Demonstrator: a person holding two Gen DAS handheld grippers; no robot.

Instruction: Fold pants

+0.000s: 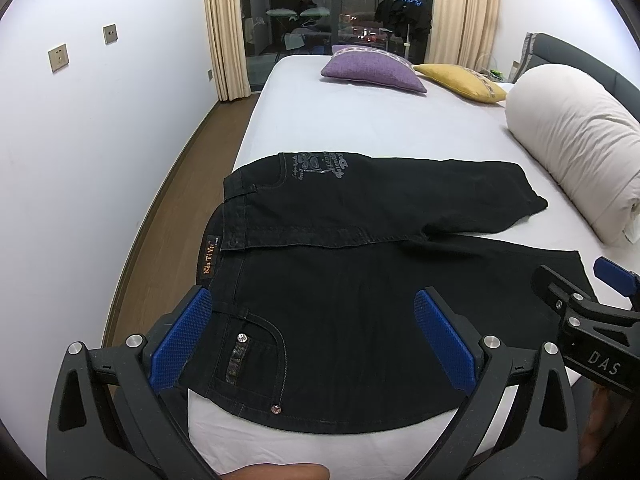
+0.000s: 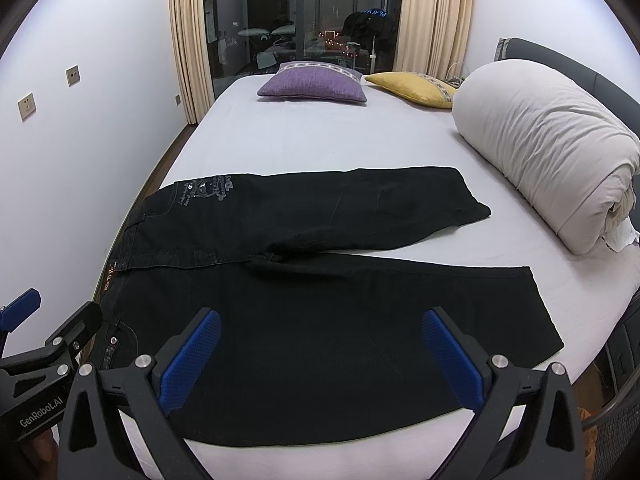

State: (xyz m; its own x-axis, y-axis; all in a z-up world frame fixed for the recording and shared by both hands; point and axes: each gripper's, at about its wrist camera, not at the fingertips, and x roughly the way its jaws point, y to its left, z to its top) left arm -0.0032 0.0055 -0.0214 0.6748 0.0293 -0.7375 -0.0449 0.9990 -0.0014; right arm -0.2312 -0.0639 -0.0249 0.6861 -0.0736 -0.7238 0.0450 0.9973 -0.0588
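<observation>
Black pants (image 1: pixel 340 280) lie flat on the white bed (image 1: pixel 340 120), waistband to the left, both legs running right and spread apart. They also show in the right wrist view (image 2: pixel 320 312). My left gripper (image 1: pixel 314 332) is open, blue pads over the near hip pocket, holding nothing. My right gripper (image 2: pixel 320 356) is open above the near leg, holding nothing. The right gripper also shows at the right edge of the left wrist view (image 1: pixel 576 284), and the left gripper at the left edge of the right wrist view (image 2: pixel 52 312).
A rolled white duvet (image 2: pixel 548 148) lies along the bed's right side by the grey headboard (image 2: pixel 560 56). A purple cushion (image 2: pixel 316 84) and a yellow cushion (image 2: pixel 412 88) sit at the far end. Wood floor (image 1: pixel 168 216) and a white wall run along the left.
</observation>
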